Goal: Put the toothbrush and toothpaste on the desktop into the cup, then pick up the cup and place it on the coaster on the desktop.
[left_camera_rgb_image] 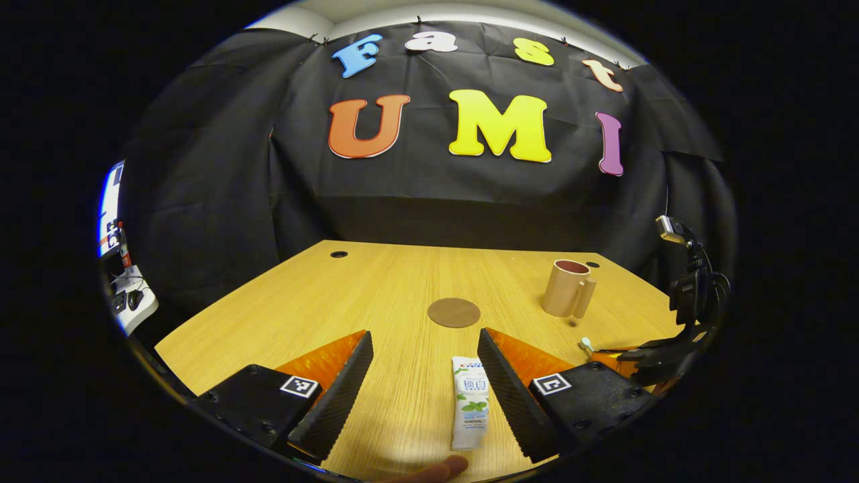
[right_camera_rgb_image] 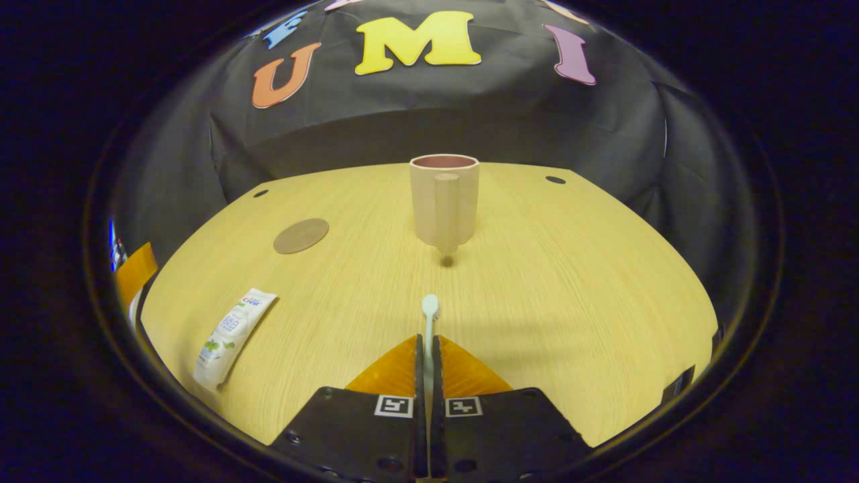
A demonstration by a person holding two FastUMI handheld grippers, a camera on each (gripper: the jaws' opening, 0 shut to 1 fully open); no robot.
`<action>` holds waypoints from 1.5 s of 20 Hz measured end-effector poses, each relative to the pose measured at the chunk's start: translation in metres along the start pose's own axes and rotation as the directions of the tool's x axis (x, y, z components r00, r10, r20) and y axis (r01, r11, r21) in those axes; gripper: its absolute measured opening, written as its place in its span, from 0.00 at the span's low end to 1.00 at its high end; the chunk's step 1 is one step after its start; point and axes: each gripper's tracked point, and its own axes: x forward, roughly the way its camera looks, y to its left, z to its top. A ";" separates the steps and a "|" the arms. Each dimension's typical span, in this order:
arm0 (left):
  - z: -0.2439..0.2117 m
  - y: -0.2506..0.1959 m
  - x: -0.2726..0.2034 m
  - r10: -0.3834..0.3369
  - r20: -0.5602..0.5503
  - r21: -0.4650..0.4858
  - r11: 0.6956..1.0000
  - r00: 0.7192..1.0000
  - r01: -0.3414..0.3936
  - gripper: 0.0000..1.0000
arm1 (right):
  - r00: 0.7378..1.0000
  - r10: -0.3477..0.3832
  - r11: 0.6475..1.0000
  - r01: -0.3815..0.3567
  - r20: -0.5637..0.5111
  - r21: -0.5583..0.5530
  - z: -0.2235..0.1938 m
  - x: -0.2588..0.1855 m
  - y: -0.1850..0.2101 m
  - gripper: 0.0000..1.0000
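Observation:
A white toothpaste tube lies on the wooden desk between the fingers of my left gripper, close to the right finger; that gripper stands open. In the right gripper view the tube lies at the left. My right gripper is shut on the pale toothbrush, whose head sticks out ahead toward the beige cup. The cup stands upright with its handle facing the right gripper. A round brown coaster lies mid-desk, seen also as coaster. The right gripper appears at the left view's right edge.
The desk has small round cable holes near its back edge. Black cloth walls close in the back and sides. A fingertip shows at the bottom of the left gripper view. A side table with devices stands far left.

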 end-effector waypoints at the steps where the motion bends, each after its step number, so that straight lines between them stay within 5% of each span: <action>1: -0.007 -0.005 0.001 -0.019 -0.026 0.000 1.000 0.999 0.019 1.00 | 1.000 0.002 1.000 -0.002 0.002 0.000 0.000 0.000 0.000 0.02; 6: -0.049 -0.027 0.007 -0.079 -0.214 0.005 0.997 0.974 0.082 1.00 | 0.998 0.036 0.999 -0.038 0.051 0.029 0.008 -0.013 -0.003 0.01; 16: -0.093 -0.044 0.016 -0.104 -0.421 0.004 0.993 0.901 0.117 0.95 | 0.983 0.080 0.995 -0.087 0.165 0.039 0.019 -0.060 -0.012 0.01; 30: -0.105 -0.041 0.015 -0.024 -0.485 0.067 0.996 0.874 0.065 0.55 | 0.958 0.090 0.994 -0.104 0.273 0.036 0.046 -0.105 -0.026 0.00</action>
